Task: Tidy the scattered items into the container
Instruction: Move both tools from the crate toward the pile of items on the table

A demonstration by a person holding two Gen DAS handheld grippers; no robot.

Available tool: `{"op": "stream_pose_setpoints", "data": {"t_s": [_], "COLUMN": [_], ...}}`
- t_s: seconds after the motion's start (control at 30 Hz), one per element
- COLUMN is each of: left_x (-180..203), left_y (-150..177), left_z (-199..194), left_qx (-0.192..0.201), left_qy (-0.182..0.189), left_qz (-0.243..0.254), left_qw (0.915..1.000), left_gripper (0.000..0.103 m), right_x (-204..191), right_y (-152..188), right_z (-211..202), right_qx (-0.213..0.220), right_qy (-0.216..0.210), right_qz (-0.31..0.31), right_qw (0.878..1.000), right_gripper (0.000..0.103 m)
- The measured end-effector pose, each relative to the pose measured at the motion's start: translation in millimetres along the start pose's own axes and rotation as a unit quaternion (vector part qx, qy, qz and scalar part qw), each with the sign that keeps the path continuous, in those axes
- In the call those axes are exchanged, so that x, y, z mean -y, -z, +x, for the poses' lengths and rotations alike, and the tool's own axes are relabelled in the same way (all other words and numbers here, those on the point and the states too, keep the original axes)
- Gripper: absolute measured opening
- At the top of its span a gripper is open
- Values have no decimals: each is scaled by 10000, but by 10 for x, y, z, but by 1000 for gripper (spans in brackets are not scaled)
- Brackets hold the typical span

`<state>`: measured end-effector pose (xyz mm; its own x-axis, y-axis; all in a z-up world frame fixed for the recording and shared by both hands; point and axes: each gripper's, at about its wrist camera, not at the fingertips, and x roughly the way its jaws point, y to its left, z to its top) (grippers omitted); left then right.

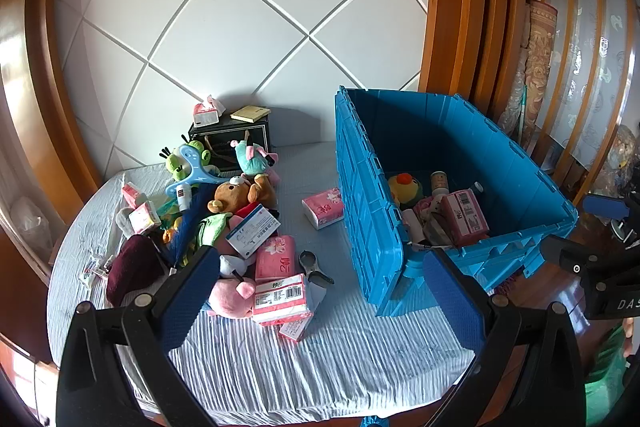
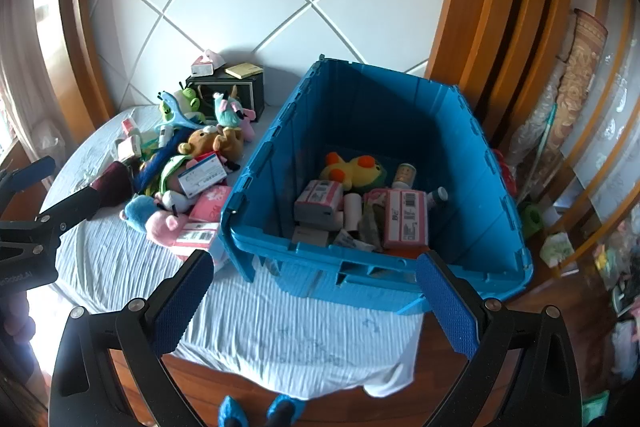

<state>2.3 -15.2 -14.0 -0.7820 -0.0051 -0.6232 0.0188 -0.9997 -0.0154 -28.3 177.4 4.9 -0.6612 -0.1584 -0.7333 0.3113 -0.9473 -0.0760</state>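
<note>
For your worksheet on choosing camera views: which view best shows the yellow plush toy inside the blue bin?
The right wrist view: it looks down into the blue bin, showing the whole yellow plush toy. In the left wrist view the bin wall hides part of the toy.

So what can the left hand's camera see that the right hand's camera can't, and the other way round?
Only the left view shows the black scissors and the lone pink tissue pack lying between the toy pile and the bin. Only the right view shows the whole bin floor, including a grey-and-pink pack near the left wall, and blue shoe covers below. Both show the blue bin, the yellow duck plush inside, the brown bear, and open, empty fingers.
</note>
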Motion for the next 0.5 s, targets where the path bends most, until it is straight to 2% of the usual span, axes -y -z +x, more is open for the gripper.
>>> {"op": "stream_pose_setpoints", "data": {"t_s": [0.3,0.4,0.43,0.5], "left_x": [-147,-319,-367,-470], "left_y": [47,96,110,153], "left_z": [-32,-37,-33,-6], "left_qx": [145,206,203,235], "left_qy": [18,392,366,80], "left_qz": [26,-272,-323,-332], "left_qw": [9999,9986,9986,9991], "left_gripper": [103,103,103,103], "right_x": [-76,-172,-209,-302], "right_y": [21,51,53,78], "right_z": [-17,-21,-14,4], "right_qx": [-17,-8,2,39], "right_qy": [-22,-87,-110,-186], "right_qz": [-19,-32,-39,-49], "right_qw": [10000,10000,9999,9998], "right_gripper": [102,102,102,102]}}
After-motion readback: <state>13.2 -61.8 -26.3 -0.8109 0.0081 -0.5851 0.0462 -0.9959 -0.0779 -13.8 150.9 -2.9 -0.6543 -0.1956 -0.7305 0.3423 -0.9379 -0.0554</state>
